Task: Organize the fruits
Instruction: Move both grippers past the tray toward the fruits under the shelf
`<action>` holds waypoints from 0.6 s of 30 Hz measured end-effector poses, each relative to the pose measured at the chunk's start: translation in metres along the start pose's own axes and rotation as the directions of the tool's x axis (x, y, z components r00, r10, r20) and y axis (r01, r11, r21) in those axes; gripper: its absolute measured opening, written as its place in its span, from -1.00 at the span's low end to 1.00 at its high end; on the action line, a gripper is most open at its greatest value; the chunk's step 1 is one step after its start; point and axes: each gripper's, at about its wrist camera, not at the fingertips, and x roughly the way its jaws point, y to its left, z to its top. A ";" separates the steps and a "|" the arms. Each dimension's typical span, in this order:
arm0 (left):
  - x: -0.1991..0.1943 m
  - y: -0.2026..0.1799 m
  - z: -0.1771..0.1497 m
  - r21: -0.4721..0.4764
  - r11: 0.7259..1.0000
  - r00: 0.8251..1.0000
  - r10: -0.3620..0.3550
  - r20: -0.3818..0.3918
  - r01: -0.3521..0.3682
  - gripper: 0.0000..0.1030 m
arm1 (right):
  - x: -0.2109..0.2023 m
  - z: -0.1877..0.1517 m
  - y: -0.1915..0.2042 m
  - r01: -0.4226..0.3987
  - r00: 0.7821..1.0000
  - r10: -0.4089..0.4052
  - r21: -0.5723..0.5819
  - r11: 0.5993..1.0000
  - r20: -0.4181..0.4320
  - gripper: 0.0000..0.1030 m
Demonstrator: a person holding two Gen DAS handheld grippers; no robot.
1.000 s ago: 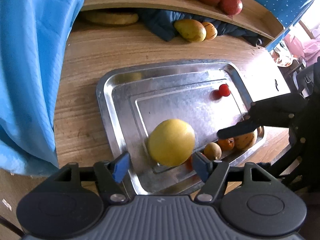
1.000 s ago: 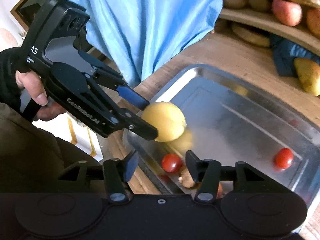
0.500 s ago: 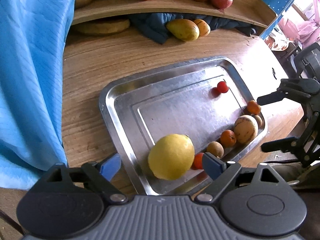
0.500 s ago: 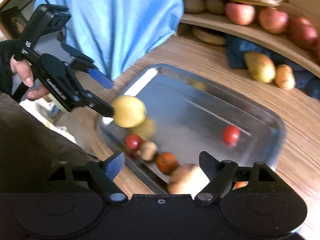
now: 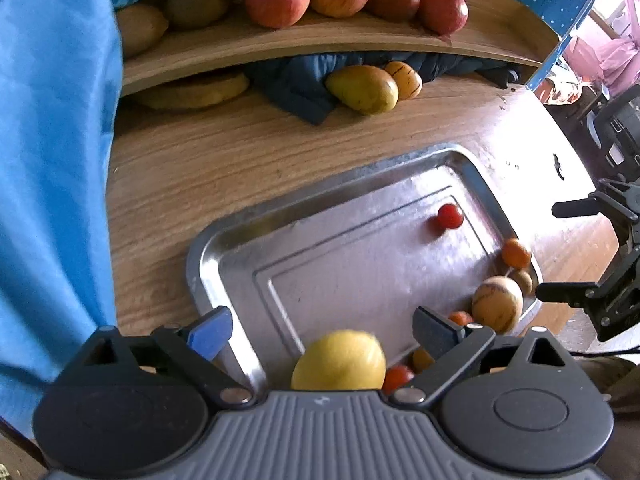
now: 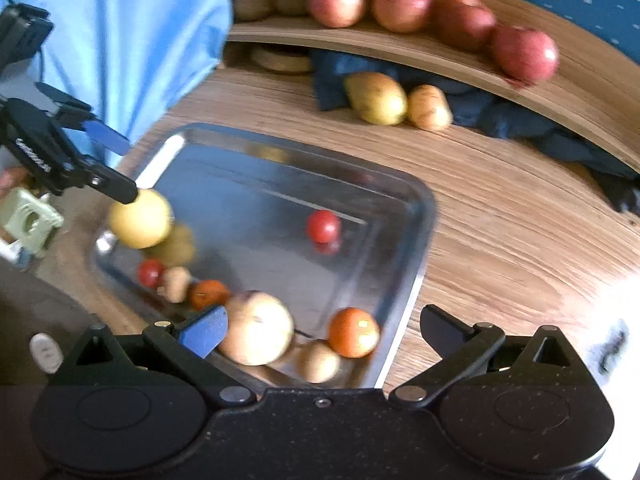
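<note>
The wood-grain table [image 5: 192, 168] carries a rectangular, round-cornered steel tray [image 5: 224, 248]. A smooth round yellow fruit [image 5: 338, 362] lies at the tray's near edge between the opening left tongs [image 5: 322, 330], untouched. The right tongs [image 6: 324, 330] are opening over smaller glossy fruits [image 6: 354, 332], gripping none

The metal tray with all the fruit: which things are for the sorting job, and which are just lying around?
For the job: metal tray, big yellow fruit, lone cherry tomato, striped round fruit, small orange fruit.

Just lying about: blue cloth, dark blue cloth, shelf apples.
</note>
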 end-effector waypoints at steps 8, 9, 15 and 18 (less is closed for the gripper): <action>0.013 -0.016 0.020 0.010 1.000 1.000 0.007 0.007 -0.007 0.95 | -0.001 -0.006 -0.019 0.084 0.996 -0.086 0.067 0.994 0.016 0.99; 0.014 -0.018 0.022 0.008 1.000 1.000 0.007 0.009 -0.007 0.95 | -0.001 -0.006 -0.022 0.094 0.995 -0.096 0.076 0.993 0.017 0.99; 0.022 -0.026 0.033 -0.058 0.998 1.000 0.000 0.025 0.002 0.96 | 0.002 -0.006 -0.035 0.124 0.991 -0.128 0.109 0.986 0.028 0.99; 0.025 -0.029 0.038 -0.082 0.997 0.999 -0.007 0.034 0.010 0.98 | 0.004 -0.003 -0.041 0.132 0.990 -0.136 0.106 0.986 0.031 0.99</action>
